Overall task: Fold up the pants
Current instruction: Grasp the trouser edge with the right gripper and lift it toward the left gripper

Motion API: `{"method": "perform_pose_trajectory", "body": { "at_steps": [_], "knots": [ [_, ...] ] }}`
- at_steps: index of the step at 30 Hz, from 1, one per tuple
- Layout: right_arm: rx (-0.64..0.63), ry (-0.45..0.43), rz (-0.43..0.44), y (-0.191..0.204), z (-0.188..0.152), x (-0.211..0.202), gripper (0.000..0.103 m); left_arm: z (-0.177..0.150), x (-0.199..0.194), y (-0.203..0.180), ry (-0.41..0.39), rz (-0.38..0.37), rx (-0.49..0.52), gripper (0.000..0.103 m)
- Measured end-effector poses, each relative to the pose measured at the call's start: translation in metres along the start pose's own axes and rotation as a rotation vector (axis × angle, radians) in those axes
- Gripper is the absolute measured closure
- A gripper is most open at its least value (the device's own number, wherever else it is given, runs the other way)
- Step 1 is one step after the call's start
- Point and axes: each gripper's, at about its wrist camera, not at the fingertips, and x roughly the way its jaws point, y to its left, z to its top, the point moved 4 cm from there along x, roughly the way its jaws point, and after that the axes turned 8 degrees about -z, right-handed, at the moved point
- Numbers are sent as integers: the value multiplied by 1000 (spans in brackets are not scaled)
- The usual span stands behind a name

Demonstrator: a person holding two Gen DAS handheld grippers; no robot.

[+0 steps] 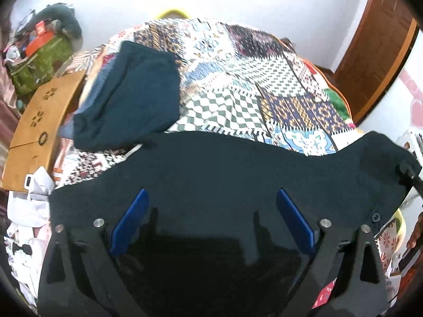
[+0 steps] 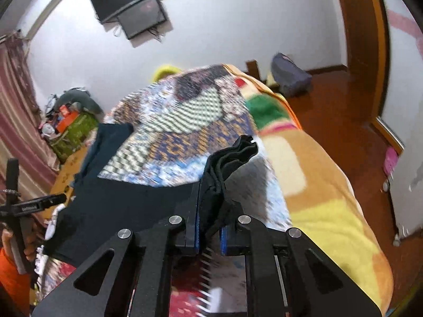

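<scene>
One pants [image 1: 211, 163], long axis along bed [image 1: 238, 79] near edge; one folded garment [image 1: 137, 92] at left edge. Left gripper [image 1: 211, 198] jaws apart; right gripper [image 2: 210, 211] clamped on pants end.

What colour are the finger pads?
Blue pads, clearest in the left wrist view.

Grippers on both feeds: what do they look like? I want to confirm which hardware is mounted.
Both match. The left gripper has matte black, angular linkage arms with triangular cut-outs and round silver pivot pins, and its fingers are faced with flat blue pads. The right gripper has the same black frame, silver pins and blue-edged fingers. No cables or sleeves show; one black bar carries small, illegible lettering.
</scene>
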Motion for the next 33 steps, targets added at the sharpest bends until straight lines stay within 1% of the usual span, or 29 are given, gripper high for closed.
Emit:
{"method": "perform_pose_trajectory", "body": {
  "at_steps": [4, 9, 12, 15, 18, 21, 25, 30, 33],
  "knots": [
    [-59, -52, 41, 33, 22, -9, 94, -1, -26, 14, -61, 30, -7, 5],
    [-128, -110, 126, 87, 52, -13, 94, -8, -52, 30, -119, 57, -10, 4],
    [-169, -139, 169, 121, 65, -13, 94, -14, -65, 37, -138, 46, -23, 4],
    [-212, -142, 226, 159, 73, -5, 94, -19, -73, 43, -148, 14, -44, 4],
    [-267, -117, 263, 194, 69, 7, 94, -24, -85, 49, -172, 29, -53, 4],
    [-337, -57, 297, 232, 48, 26, 94, -30, -91, 55, -178, 39, -63, 4],
    [-416, 44, 342, 267, 1, 51, 94, -42, -95, 66, -174, 54, -84, 4],
    [-500, 188, 369, 288, -64, 78, 94, -57, -95, 82, -157, 69, -127, 4],
    [-555, 256, 371, 292, -92, 87, 94, -66, -94, 89, -141, 87, -140, 4]
  ]
}}
